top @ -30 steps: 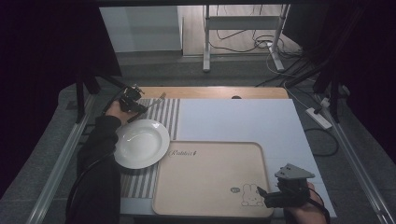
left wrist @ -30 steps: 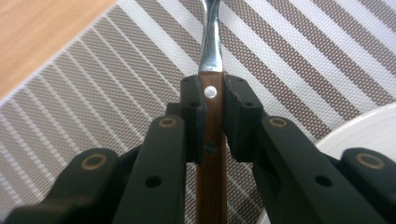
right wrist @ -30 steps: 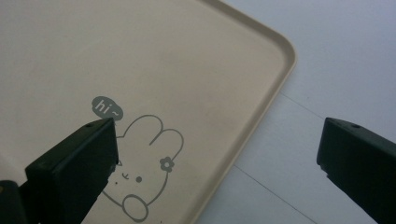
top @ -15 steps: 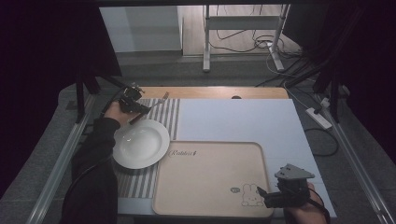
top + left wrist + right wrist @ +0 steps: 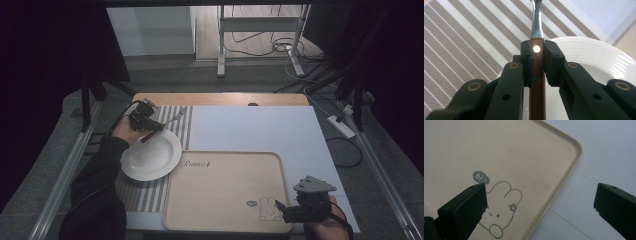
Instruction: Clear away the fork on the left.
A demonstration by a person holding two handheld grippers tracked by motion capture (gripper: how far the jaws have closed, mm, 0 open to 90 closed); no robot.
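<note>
Left tool (image 5: 536, 62) is clamped on a wooden-handled fork (image 5: 537, 82), held over the white plate's (image 5: 152, 157) rim, left of frame. Right tool (image 5: 539, 207) gapes wide, empty, over the beige tray's (image 5: 524, 150) bunny corner, lower right.

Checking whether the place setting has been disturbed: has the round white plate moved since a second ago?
No. The round white plate lies where it did on the striped placemat, its rim as close to the beige tray corner as before.
</note>
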